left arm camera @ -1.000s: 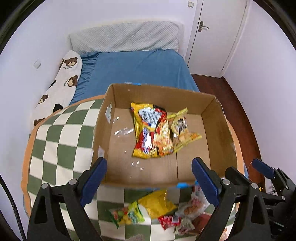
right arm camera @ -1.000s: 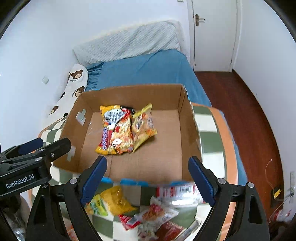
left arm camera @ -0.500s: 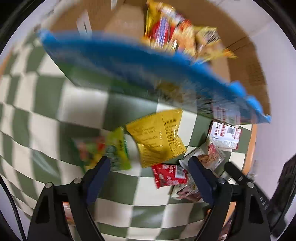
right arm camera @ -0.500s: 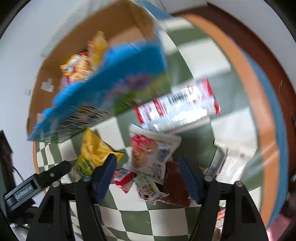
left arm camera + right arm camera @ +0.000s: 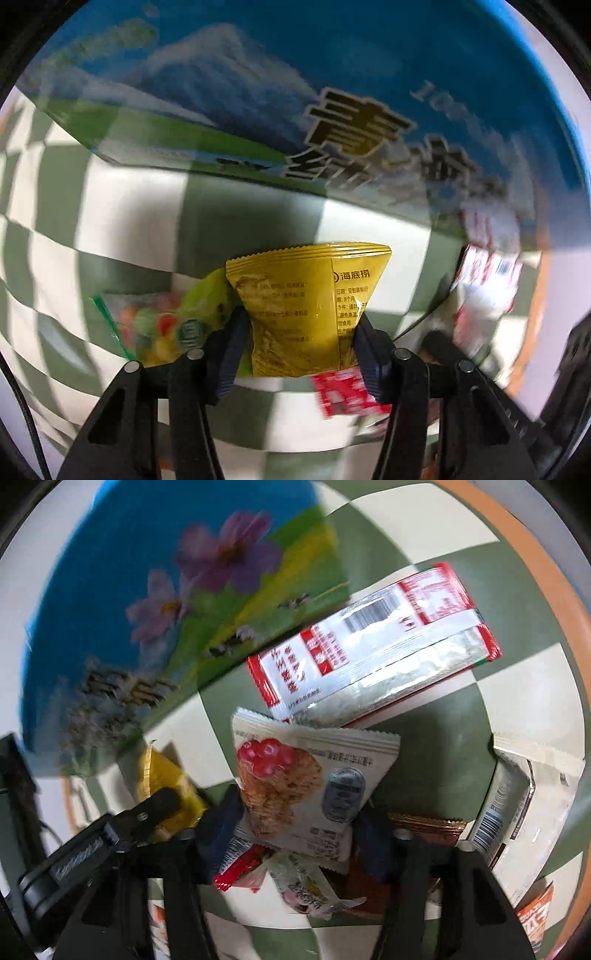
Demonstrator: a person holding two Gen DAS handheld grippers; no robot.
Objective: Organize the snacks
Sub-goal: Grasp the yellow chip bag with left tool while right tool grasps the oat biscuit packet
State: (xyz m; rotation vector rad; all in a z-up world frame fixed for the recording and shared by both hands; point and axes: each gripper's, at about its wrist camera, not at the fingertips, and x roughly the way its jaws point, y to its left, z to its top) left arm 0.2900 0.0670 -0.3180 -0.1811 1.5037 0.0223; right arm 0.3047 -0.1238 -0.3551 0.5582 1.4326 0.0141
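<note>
A yellow snack packet (image 5: 306,314) lies on the green-and-cream chequered cloth (image 5: 129,221) in front of the box. My left gripper (image 5: 301,332) points down at it; its jaws are closing and the pads pinch the packet's two sides. In the right wrist view a white cookie packet with red berries (image 5: 306,790) sits between the fingers of my right gripper (image 5: 299,823). Those jaws are closing too, and the pads press its edges. The box's blue printed outer wall (image 5: 332,92) fills the top of both views, so its inside is hidden.
A green candy packet (image 5: 162,325) and a red packet (image 5: 347,391) lie beside the yellow one. A long red-and-white packet (image 5: 373,642), a white pack (image 5: 517,805), a brown wrapper (image 5: 424,827) and a small red packet (image 5: 240,867) crowd the right gripper. The cloth's orange edge (image 5: 554,590) runs at right.
Both grippers have dropped from above the open box to the snack pile in front of it. Each pair of jaws has narrowed from wide open onto a packet.
</note>
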